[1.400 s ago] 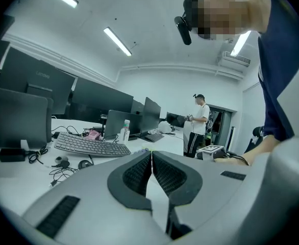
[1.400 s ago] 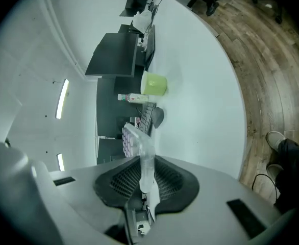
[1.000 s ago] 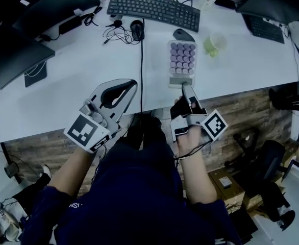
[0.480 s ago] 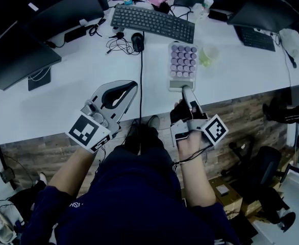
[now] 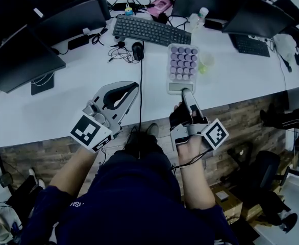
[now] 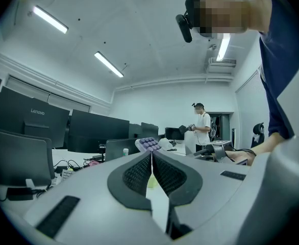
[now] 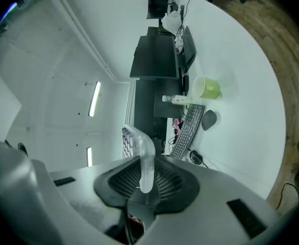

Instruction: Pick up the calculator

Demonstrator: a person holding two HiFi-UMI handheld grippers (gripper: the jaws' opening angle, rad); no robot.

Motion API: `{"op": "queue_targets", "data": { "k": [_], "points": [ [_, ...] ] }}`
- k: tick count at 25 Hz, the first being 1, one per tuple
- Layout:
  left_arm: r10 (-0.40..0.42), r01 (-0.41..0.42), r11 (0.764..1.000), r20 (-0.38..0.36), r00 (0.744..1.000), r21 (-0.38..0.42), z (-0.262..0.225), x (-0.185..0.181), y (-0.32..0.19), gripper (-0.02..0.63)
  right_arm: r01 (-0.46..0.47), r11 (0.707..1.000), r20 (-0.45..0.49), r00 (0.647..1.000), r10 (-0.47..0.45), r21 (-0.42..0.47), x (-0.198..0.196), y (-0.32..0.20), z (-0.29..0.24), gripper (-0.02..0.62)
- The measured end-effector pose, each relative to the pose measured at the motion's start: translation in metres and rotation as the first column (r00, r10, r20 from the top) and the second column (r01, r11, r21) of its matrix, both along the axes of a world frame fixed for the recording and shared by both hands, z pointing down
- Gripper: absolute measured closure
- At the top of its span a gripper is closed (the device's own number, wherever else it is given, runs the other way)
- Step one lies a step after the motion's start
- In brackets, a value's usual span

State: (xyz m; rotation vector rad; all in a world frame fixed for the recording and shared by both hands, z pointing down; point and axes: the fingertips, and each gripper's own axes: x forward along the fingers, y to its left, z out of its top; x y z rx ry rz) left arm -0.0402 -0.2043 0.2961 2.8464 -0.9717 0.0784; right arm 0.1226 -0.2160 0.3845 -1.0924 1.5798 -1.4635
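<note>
The calculator (image 5: 182, 68), pale with round purple keys, hangs in the air over the white desk (image 5: 63, 101). My right gripper (image 5: 187, 92) is shut on its near edge, and the right gripper view shows that edge (image 7: 139, 152) pinched between the dark pads (image 7: 165, 180). My left gripper (image 5: 135, 86) is to the left, over the desk's front edge, shut with nothing in it. In the left gripper view its jaws (image 6: 151, 160) meet at the tips, and the calculator (image 6: 148, 144) shows just beyond them.
On the desk lie a black keyboard (image 5: 148, 30), a dark mouse (image 5: 137, 50) with its cable, a green cup (image 5: 206, 64) partly behind the calculator, a bottle (image 5: 197, 17) and a second keyboard (image 5: 249, 45). Monitors line the back edge. A person (image 6: 203, 126) stands across the room.
Both grippers have risen. The calculator has come up with the right gripper and now covers the grey mouse and part of the green cup in the head view.
</note>
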Motion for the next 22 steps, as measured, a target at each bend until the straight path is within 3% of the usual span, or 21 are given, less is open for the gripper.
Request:
{"op": "queue_targets", "data": {
  "k": [22],
  "points": [
    [-0.003, 0.003, 0.997, -0.003, 1.0, 0.077, -0.035, 0.002, -0.003, 0.572, 0.024, 0.991, 0.035, 0.999, -0.029, 0.128, -0.005, 0.002, -0.059, 0.515]
  ]
}}
